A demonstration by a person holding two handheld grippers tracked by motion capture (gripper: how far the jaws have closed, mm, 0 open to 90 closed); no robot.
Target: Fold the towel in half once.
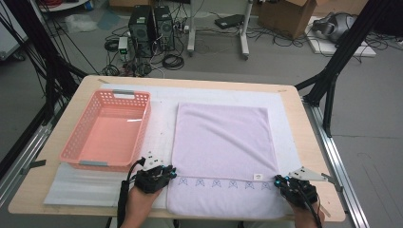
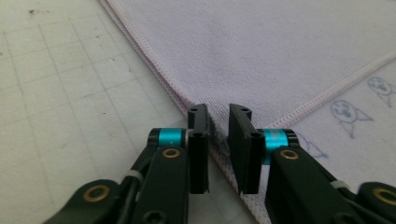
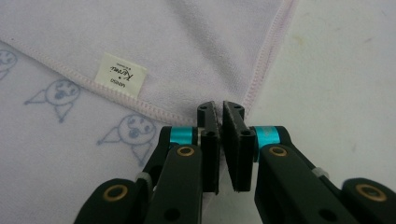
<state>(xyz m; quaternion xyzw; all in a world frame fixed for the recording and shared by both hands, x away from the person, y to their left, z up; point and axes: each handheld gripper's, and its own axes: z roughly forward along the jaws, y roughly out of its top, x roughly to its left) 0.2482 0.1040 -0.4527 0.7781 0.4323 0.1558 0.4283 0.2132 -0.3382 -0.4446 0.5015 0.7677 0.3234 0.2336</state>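
A lilac towel (image 1: 223, 137) lies folded flat on the white mat, with a row of small printed faces along its near hem and a white label (image 1: 258, 176). My left gripper (image 1: 172, 172) rests at the towel's left edge near the front. In the left gripper view the towel (image 2: 261, 46) has its stitched edge running between the jaws of that gripper (image 2: 218, 109), and a narrow gap is left. My right gripper (image 1: 278, 180) sits at the towel's right edge. In the right gripper view the gripper (image 3: 220, 105) is shut on the towel (image 3: 163, 37) hem, beside the label (image 3: 120, 74).
A pink plastic basket (image 1: 145, 124) stands on the left half of the table, just behind my left hand. The white mat (image 1: 161, 109) covers most of the wooden table (image 1: 306, 142). Black frame posts, computers and cables stand on the floor beyond.
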